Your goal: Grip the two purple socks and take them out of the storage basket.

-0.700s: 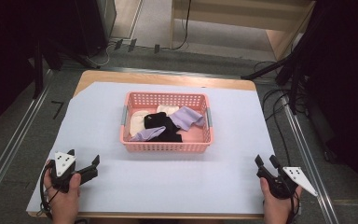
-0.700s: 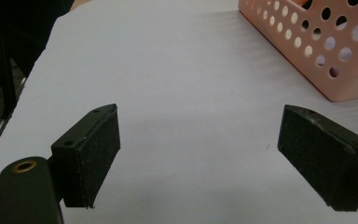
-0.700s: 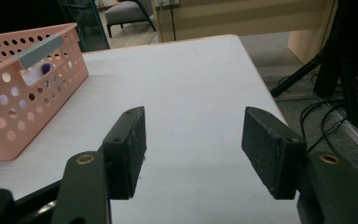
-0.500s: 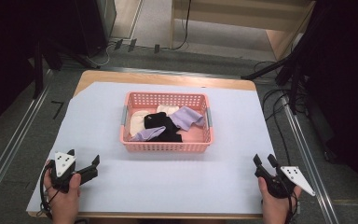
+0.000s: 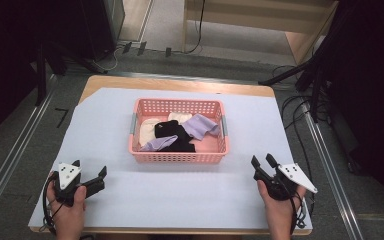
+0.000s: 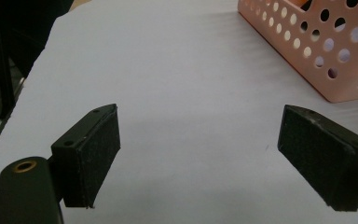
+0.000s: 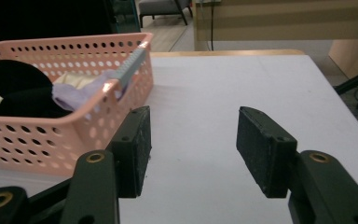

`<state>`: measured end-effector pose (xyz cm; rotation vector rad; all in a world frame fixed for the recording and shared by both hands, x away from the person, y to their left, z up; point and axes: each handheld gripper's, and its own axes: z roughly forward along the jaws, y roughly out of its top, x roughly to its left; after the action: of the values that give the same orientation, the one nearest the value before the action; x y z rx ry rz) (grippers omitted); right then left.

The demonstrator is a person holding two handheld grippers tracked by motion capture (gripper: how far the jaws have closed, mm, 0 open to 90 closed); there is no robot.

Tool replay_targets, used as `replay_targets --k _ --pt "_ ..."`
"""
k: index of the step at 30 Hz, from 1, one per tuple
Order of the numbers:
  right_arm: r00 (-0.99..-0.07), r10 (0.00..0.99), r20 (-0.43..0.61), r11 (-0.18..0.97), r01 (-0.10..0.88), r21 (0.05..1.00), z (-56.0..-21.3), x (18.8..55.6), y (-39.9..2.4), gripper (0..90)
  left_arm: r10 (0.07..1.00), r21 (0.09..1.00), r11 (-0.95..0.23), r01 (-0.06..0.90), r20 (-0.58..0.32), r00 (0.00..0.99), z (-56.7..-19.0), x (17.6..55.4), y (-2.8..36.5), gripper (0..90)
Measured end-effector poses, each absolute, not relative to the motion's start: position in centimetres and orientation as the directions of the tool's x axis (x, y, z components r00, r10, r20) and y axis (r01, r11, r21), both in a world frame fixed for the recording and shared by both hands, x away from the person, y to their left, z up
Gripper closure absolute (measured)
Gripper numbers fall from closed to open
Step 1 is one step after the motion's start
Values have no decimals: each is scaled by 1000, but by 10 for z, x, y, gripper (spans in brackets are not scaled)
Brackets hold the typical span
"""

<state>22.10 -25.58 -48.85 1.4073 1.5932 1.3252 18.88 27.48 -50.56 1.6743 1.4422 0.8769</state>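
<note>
Your left gripper (image 5: 91, 175) was spread, your right gripper (image 5: 264, 164) likewise, both empty. Basket (image 5: 178, 156) ahead; its clothes (image 5: 180, 134) overlapped, partly hidden. Bare desk (image 5: 180, 195) lay between.

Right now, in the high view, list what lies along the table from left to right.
left gripper → pink basket of cloths → right gripper, all on the pale sheet that covers the table.
</note>
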Motion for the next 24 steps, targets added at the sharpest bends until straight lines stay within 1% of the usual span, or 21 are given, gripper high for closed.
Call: replay_targets --k 12,17,24 --pt "-332 934 136 -21 328 944 -465 242 -198 473 991 873 -81 480 18 135 -506 189 276 138" --pt "-348 928 134 -17 320 947 -463 247 -184 476 991 872 -80 483 17 135 -506 189 276 139" --pt "-379 914 143 -5 343 939 -459 255 -159 482 991 871 -81 484 16 136 -506 190 276 139"
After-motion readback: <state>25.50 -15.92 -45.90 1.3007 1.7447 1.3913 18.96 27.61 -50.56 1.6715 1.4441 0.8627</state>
